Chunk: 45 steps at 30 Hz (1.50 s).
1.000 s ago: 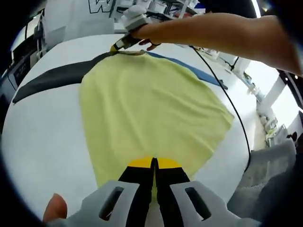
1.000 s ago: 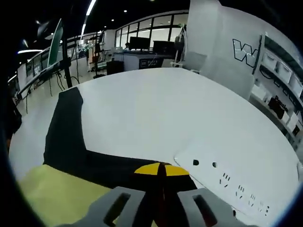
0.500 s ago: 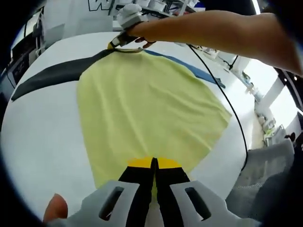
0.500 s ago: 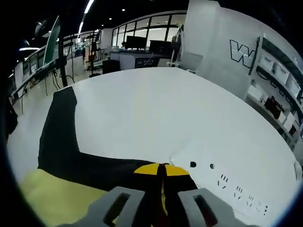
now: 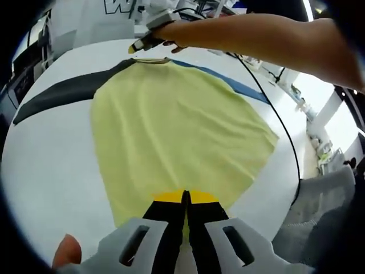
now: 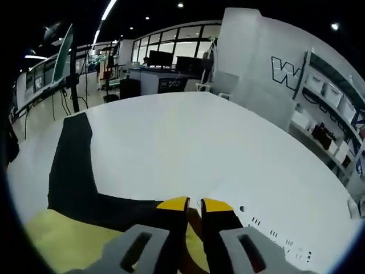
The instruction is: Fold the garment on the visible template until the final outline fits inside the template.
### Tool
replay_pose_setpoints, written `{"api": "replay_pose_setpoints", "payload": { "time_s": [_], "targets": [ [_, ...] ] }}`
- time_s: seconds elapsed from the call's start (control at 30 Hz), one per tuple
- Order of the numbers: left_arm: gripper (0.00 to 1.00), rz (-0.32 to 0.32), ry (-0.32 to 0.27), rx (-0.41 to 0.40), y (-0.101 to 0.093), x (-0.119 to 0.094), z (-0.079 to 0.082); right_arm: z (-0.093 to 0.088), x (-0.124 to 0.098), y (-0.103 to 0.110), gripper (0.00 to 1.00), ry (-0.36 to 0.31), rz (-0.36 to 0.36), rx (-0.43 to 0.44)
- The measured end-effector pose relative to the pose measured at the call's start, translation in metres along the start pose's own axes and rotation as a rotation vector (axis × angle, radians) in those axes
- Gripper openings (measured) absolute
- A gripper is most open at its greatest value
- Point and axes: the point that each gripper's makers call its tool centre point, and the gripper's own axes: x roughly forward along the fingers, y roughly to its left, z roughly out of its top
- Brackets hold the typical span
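Note:
A yellow garment [image 5: 177, 125] lies spread flat on the white table [image 5: 51, 165]. Its black sleeve [image 5: 63, 94] runs out to the left, and a blue strip [image 5: 228, 80], apparently the other sleeve, runs right from the collar [image 5: 153, 59]. My left gripper [image 5: 185, 197] is shut on the near hem. At the far end my right gripper [image 5: 141, 45] hovers just off the collar, held by a person's arm [image 5: 256, 34]. In the right gripper view its own tips [image 6: 194, 203] stand slightly apart and open over the yellow cloth [image 6: 74, 242] and black sleeve [image 6: 71, 165].
A black cable [image 5: 282, 131] trails over the table's right side beside the garment. A grey fabric mass [image 5: 325, 200] lies past the table edge at lower right. Small black marks [image 6: 274, 234] are printed on the table near the right gripper. Desks and shelves stand beyond.
My right gripper has gone from shut on the collar to open and has lifted away; the collar now lies flat. My left gripper keeps its hold on the hem.

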Motion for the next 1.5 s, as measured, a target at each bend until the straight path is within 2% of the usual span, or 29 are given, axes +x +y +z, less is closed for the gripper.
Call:
{"api": "replay_pose_setpoints", "payload": {
  "time_s": [0.03, 0.13, 0.23, 0.33, 0.37, 0.6, 0.9, 1.0, 1.2, 1.5],
  "targets": [
    [0.00, 0.000, 0.000, 0.000, 0.000, 0.000, 0.000, 0.001, 0.000, 0.003, 0.00, -0.003, 0.012, -0.003],
    [0.00, 0.001, 0.001, -0.001, 0.000, 0.000, 0.001, -0.006, 0.007, 0.024, 0.00, 0.029, 0.099, -0.026],
    [0.00, 0.001, 0.001, 0.002, 0.000, 0.000, 0.001, -0.021, 0.012, 0.030, 0.00, 0.076, 0.110, -0.020],
    [0.00, 0.002, 0.001, 0.004, 0.000, 0.000, 0.001, -0.029, 0.017, 0.029, 0.00, 0.097, 0.103, -0.026],
    [0.00, 0.002, 0.001, 0.004, 0.001, 0.000, 0.001, -0.026, 0.016, 0.029, 0.00, 0.080, 0.103, -0.014],
    [0.00, 0.005, 0.001, 0.013, 0.000, 0.000, 0.001, -0.026, 0.018, 0.030, 0.00, 0.079, 0.101, -0.039],
    [0.00, 0.013, -0.001, 0.022, 0.000, 0.000, 0.001, -0.024, 0.018, 0.029, 0.00, 0.074, 0.089, -0.004],
    [0.00, 0.015, 0.000, 0.024, 0.000, 0.000, 0.000, -0.019, 0.016, 0.028, 0.08, 0.054, 0.073, -0.004],
    [0.00, 0.017, -0.002, 0.024, 0.000, 0.000, 0.000, -0.015, 0.012, 0.023, 0.12, 0.040, 0.065, 0.005],
    [0.00, 0.020, -0.004, 0.038, -0.001, 0.001, 0.001, 0.000, -0.006, 0.014, 0.28, -0.014, 0.036, 0.026]
  ]
}}
